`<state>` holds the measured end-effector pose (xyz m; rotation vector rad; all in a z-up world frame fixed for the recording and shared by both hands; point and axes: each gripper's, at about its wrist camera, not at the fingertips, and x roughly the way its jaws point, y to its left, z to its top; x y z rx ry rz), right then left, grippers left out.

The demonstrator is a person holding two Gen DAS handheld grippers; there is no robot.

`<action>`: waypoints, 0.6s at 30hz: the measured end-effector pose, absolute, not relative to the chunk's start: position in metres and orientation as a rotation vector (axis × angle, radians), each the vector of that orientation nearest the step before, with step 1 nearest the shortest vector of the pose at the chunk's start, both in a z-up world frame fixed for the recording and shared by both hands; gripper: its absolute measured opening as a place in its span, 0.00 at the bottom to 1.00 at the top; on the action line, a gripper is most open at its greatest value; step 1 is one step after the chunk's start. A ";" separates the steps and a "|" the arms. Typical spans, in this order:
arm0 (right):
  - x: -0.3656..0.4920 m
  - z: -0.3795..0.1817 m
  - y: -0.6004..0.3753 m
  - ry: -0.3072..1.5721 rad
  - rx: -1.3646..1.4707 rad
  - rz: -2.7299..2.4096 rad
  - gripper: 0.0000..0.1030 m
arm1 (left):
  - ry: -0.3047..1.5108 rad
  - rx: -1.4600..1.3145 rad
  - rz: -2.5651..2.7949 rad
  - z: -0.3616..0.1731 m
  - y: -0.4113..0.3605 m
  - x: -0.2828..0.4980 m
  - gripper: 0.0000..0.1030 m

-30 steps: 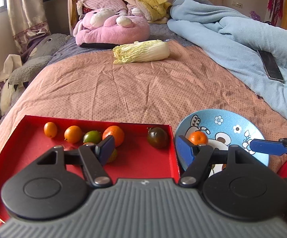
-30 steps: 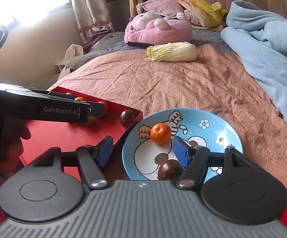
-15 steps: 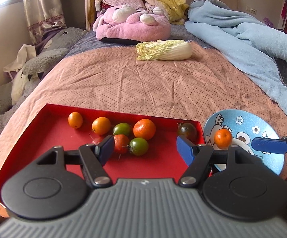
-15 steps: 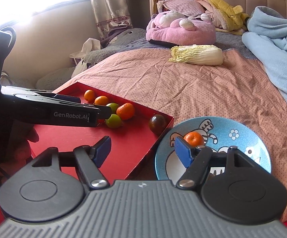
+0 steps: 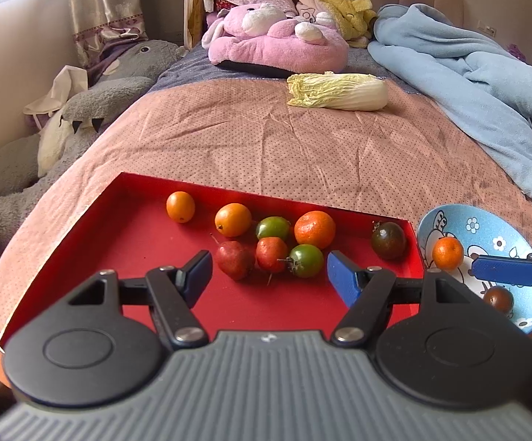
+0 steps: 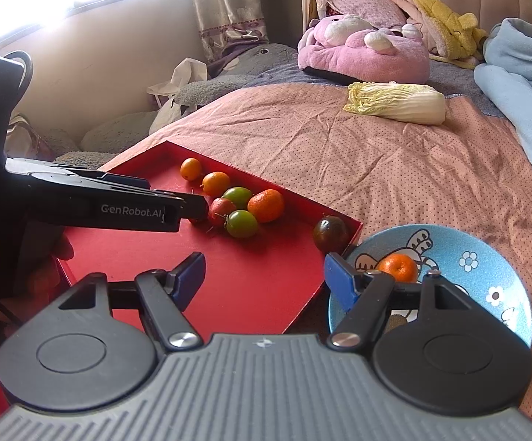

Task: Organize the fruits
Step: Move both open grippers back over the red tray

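Lying just beyond left gripper (image 5: 267, 273): red fruit (image 5: 234, 259).

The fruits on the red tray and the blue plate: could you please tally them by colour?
Orange: 4, first, one on the blue plate
Green: 2, first
Red: 2, first
Dark purplish: 2, first, one on the plate
Total: 10, 8 on the red tray

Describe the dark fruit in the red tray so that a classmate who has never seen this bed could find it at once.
Start at the red tray on the pink bedspread, then go to the tray's corner nearest the blue plate. The dark tomato sits alone there, apart from the fruit cluster. It is the only blackish-green fruit in the tray.
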<state>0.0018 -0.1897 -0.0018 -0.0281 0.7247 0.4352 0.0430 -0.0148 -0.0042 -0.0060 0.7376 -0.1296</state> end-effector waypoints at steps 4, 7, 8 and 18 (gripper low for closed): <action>0.007 -0.004 -0.184 0.728 -0.032 0.447 0.74 | 0.742 -0.012 -0.119 -0.006 -0.008 0.045 0.69; 0.012 -0.006 -0.181 0.732 -0.033 0.452 0.74 | 0.746 -0.016 -0.114 -0.009 -0.003 0.046 0.69; 0.014 -0.007 -0.181 0.733 -0.033 0.452 0.74 | 0.747 -0.016 -0.113 -0.010 -0.002 0.047 0.69; 0.033 -0.016 -0.180 0.742 -0.031 0.444 0.74 | 0.768 -0.030 -0.099 -0.019 0.010 0.053 0.69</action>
